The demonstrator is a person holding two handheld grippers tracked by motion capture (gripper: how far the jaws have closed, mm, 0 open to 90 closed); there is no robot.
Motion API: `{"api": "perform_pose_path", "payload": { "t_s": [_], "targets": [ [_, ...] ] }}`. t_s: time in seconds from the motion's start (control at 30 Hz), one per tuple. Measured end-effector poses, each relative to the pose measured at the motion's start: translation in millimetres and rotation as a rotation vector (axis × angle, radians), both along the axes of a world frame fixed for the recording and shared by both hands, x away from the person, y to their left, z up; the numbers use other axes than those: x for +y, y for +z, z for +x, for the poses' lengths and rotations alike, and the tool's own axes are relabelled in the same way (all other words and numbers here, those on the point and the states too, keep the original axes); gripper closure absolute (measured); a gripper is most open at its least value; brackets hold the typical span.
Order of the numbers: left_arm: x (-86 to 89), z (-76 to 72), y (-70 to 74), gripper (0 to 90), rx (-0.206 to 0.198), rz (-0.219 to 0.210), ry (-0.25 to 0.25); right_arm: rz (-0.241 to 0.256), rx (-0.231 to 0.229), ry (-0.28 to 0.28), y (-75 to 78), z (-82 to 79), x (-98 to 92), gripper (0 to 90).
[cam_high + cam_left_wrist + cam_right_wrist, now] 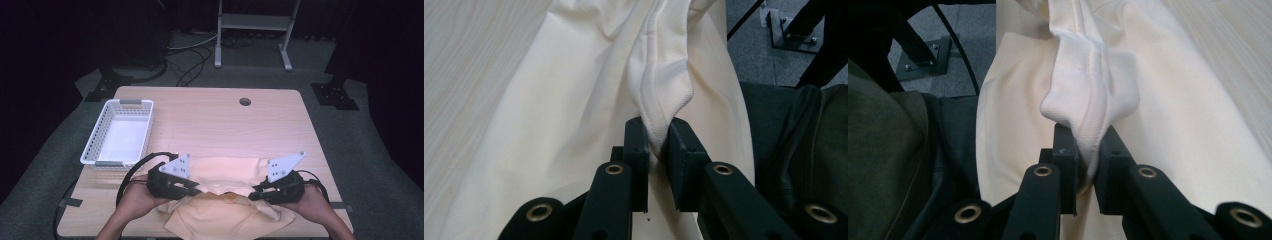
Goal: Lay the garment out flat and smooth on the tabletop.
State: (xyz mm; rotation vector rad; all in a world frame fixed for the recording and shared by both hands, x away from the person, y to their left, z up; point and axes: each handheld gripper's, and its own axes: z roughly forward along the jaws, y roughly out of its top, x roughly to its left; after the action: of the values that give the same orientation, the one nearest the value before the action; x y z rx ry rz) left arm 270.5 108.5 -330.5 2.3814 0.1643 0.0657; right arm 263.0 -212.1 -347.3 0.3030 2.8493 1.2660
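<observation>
I read no brand, label or writing anywhere on the cream cloth (225, 210), which lies rumpled at the near edge of the desk (215, 120). My left tongs (657, 140) are pinching a ribbed, stitched fold of it, and my right tongs (1086, 150) are pinching another bunched fold the same way; the two face each other across the cloth. The desk is pale wood grain with a round cable hole (245, 101) near its far edge. A white slotted basket (95, 145) sits at the left side. Around it, grey carpet, loose cables and a white metal stand (255, 30) in a dark room.
</observation>
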Motion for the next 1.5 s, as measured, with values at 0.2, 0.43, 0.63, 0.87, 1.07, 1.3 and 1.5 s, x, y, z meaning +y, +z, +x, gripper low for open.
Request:
{"api": "perform_pose_path", "payload": {
  "t_s": [0.2, 0.43, 0.63, 0.87, 1.07, 1.3, 1.5],
  "targets": [
    [-1.9, 9.2, 7.5, 79.7, -0.016, 0.002, 0.002, 0.004, -0.015, -0.015, 3.7, 7.7, -2.0, 81.8],
    [-6.1, 23.0, 19.1, 79.7, -0.042, 0.016, 0.003, 0.006, -0.037, -0.031, 13.3, 20.4, -3.4, 81.8],
    [-7.9, 34.7, 24.2, 79.7, -0.046, 0.019, 0.005, 0.007, -0.051, -0.04, 21.0, 32.9, -4.4, 81.8],
    [-10.0, 49.7, 29.2, 79.6, -0.044, 0.016, 0.013, 0.0, -0.066, -0.044, 28.7, 46.8, -2.8, 81.8],
    [-9.3, 65.4, 34.1, 79.7, -0.042, 0.0, 0.034, -0.011, -0.074, -0.053, 34.8, 61.4, -0.8, 81.8],
    [-8.4, 84.4, 40.0, 79.7, -0.039, -0.012, 0.062, -0.022, -0.084, -0.054, 43.0, 81.3, 2.6, 81.8],
    [-8.2, 109.5, 44.0, 79.7, -0.045, -0.02, 0.122, -0.031, -0.082, -0.068, 45.6, 98.9, 3.9, 81.8]
  ]
}}
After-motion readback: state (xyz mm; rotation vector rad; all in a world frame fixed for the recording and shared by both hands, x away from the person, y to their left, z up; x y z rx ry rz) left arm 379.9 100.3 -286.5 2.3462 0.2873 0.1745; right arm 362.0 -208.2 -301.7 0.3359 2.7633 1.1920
